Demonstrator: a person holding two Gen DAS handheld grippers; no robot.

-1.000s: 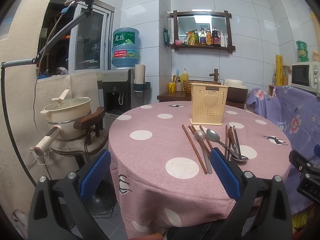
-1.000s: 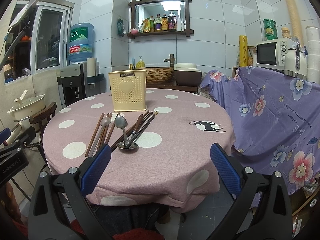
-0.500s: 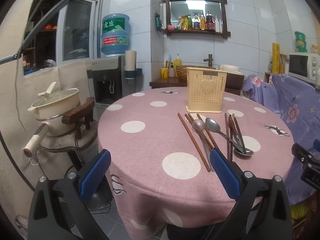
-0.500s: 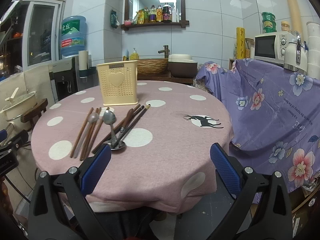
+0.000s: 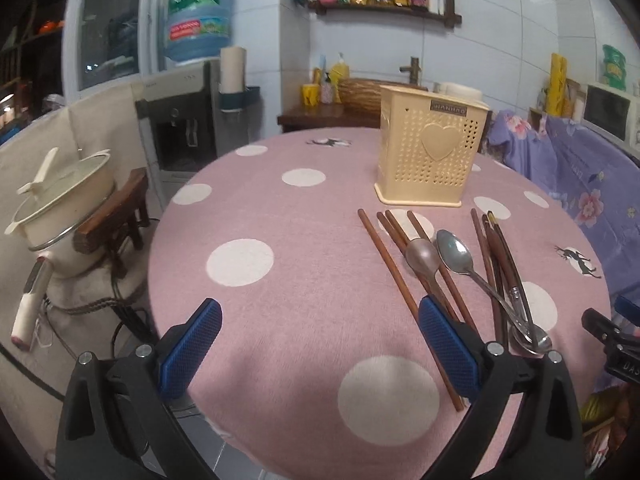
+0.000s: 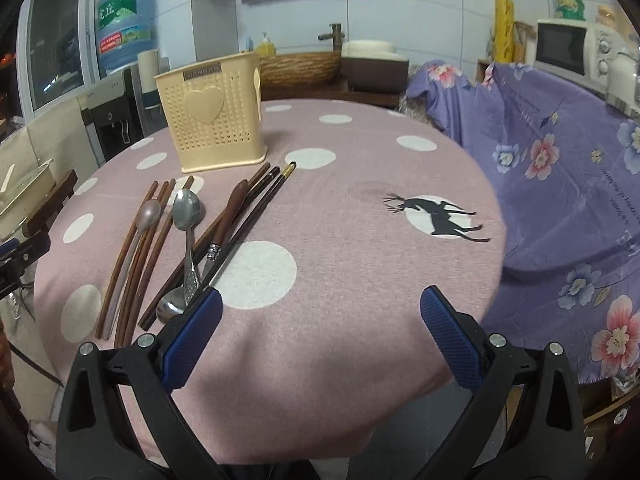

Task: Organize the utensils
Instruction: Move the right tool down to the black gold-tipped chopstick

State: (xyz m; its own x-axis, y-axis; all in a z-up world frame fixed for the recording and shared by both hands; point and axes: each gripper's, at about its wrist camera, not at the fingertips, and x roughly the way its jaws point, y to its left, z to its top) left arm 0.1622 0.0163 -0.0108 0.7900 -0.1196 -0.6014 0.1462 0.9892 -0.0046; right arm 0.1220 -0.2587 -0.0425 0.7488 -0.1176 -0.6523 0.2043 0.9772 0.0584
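A cream perforated utensil holder (image 5: 430,160) (image 6: 212,120) stands upright on a round pink polka-dot table (image 5: 280,300) (image 6: 352,248). In front of it lie several brown chopsticks (image 5: 394,268) (image 6: 136,256), a steel spoon (image 5: 456,254) (image 6: 186,210), a pinkish spoon (image 5: 420,258) (image 6: 148,214) and dark chopsticks (image 5: 500,264) (image 6: 248,220). My left gripper (image 5: 320,344) is open and empty, low over the table's near edge, left of the utensils. My right gripper (image 6: 320,328) is open and empty, to the right of the utensils.
A cream pot (image 5: 60,216) sits on a wooden stool left of the table. A water dispenser (image 5: 184,120) stands behind. A purple floral cloth (image 6: 560,160) covers furniture to the right, with a microwave (image 6: 572,52) on it. A sink counter (image 6: 320,68) is behind.
Both grippers have moved forward and down toward the table; the utensils and holder now look larger and nearer. Nothing on the table has moved.
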